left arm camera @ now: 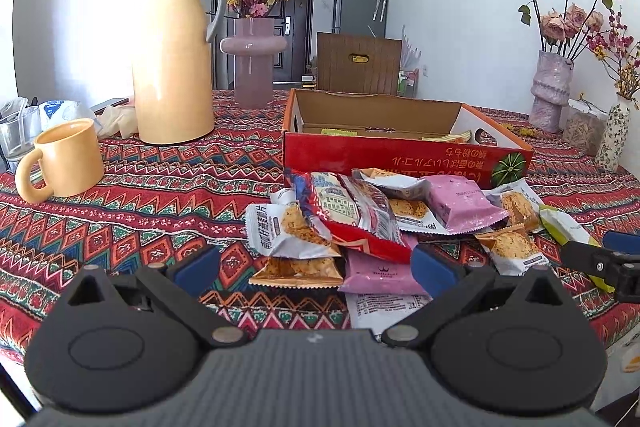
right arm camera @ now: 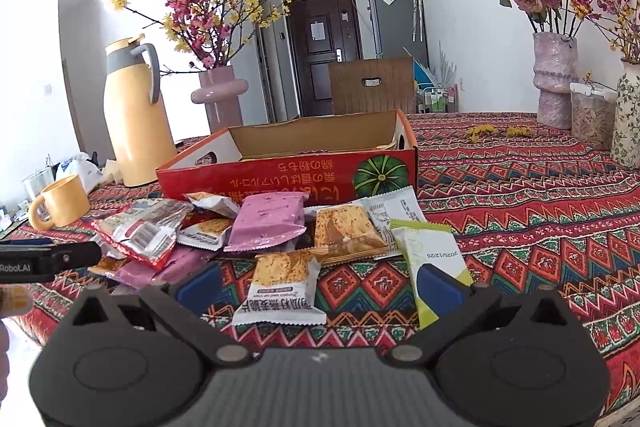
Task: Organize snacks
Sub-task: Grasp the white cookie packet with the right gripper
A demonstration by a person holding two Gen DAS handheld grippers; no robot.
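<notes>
A heap of snack packets lies on the patterned tablecloth in front of an open red cardboard box (left arm camera: 400,155) (right arm camera: 288,171) that holds a few packets. My left gripper (left arm camera: 316,269) is open, low over the near edge of the heap, above an orange packet (left arm camera: 300,269) and a pink packet (left arm camera: 376,273). A red packet (left arm camera: 352,215) tops the heap. My right gripper (right arm camera: 318,285) is open too. A white oat-crisp packet (right arm camera: 280,287) lies between its fingers, and a green-white packet (right arm camera: 430,251) lies under the right finger.
A yellow thermos jug (left arm camera: 172,55), a yellow mug (left arm camera: 64,159) and a pink vase (left arm camera: 254,63) stand left of the box. Flower vases (right arm camera: 554,79) and a lidded jar (right arm camera: 592,119) line the table's right side. Bare tablecloth (right arm camera: 520,207) stretches right of the heap.
</notes>
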